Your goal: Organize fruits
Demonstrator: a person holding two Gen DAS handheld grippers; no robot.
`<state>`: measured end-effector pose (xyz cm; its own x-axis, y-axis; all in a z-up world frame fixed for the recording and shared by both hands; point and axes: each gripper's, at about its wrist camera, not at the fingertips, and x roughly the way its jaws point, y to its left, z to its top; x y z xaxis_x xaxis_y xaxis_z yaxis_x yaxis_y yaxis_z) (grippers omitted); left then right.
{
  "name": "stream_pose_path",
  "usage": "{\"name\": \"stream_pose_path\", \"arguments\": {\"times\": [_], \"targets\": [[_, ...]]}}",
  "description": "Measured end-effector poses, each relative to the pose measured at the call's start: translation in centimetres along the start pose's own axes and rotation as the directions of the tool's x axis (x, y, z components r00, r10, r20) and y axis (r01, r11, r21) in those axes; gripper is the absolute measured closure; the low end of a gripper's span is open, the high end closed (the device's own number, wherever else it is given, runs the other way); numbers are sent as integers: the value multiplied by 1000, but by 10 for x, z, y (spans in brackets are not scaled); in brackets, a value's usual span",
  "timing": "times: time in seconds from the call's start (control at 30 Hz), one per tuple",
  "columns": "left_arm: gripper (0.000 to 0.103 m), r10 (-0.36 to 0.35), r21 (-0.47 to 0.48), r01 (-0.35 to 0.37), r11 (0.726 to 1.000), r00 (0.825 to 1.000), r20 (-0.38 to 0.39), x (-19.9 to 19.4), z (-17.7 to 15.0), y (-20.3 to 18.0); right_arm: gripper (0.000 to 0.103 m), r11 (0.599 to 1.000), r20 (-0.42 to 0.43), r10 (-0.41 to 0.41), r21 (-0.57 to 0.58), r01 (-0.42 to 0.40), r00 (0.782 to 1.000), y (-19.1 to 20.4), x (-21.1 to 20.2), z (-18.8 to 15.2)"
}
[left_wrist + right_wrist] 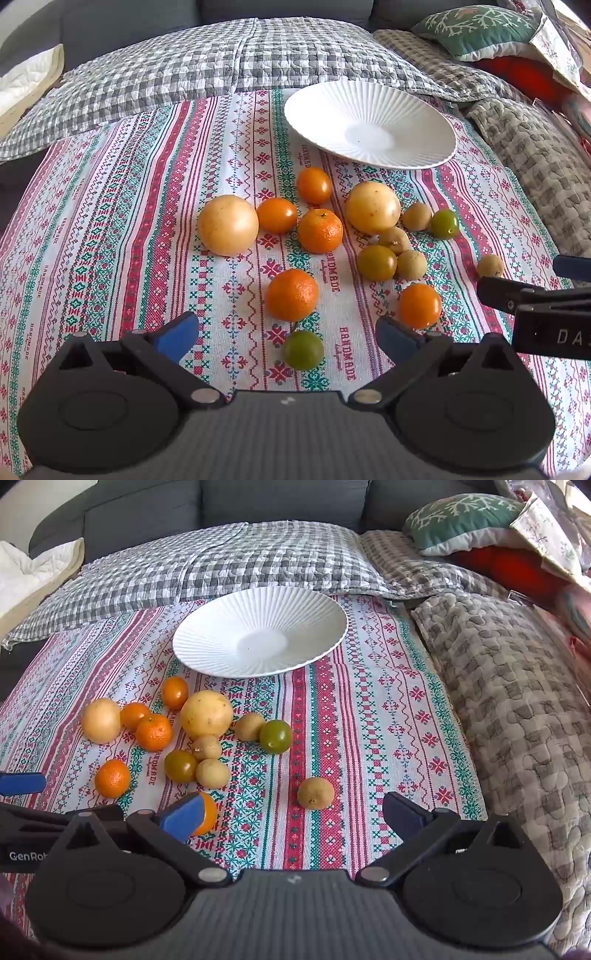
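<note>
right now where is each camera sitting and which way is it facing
Left wrist view: rides on the left gripper, angled down over the patterned cloth at the fruit cluster, a green fruit nearest; its own open blue fingers show, plus the right gripper at the right edge.
Right wrist view: rides on the right gripper, angled down further right, a lone brown fruit nearest; its open fingers show, plus the left gripper at the left edge.
Shared: white plate, fruit, cloth, sofa.
</note>
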<state>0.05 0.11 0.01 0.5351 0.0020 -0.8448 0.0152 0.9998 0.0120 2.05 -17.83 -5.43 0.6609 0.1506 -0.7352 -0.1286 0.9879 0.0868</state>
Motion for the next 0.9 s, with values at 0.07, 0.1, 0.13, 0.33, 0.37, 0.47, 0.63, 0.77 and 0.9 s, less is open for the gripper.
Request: {"name": "stream_pose_path", "arguments": {"times": [0.07,0.1,0.13,0.33,0.37,0.47,0.63,0.77,0.9], "targets": [[10,23,13,-24,1000,1000,5,0,0,-2,0,1000,-6,1,-3,-2,1000,-3,-1,-1],[10,22,12,-22,1000,1000,3,0,0,-2,0,1000,-15,0,-4,0,1000,-4,0,1],[10,19,11,-19,1000,1000,0,-2,2,-3,0,999,-12,-17,-29,17,1000,3,4,-1],[10,13,4,-13,1000,1000,-10,1,3,-3,0,1000,-25,-8,-7,8,1000,2,5,-2],[10,13,3,-13,1000,1000,-11,1,3,-3,0,1000,-26,-9,-5,9,1000,1,5,-2],[10,13,0,-13,1000,1000,-12,1,5,-5,0,1000,-28,-14,-4,14,1000,1,5,-2],[10,11,-4,-11,1000,1000,-11,2,2,-1,0,1000,-30,-14,-4,13,999,1,6,-2],[10,10,-4,-10,1000,1000,-11,2,2,0,0,1000,-30,-14,-4,14,999,1,6,-2],[10,9,-7,-9,1000,1000,-12,2,3,1,0,1000,-30,-15,-3,15,999,1,6,-2]]}}
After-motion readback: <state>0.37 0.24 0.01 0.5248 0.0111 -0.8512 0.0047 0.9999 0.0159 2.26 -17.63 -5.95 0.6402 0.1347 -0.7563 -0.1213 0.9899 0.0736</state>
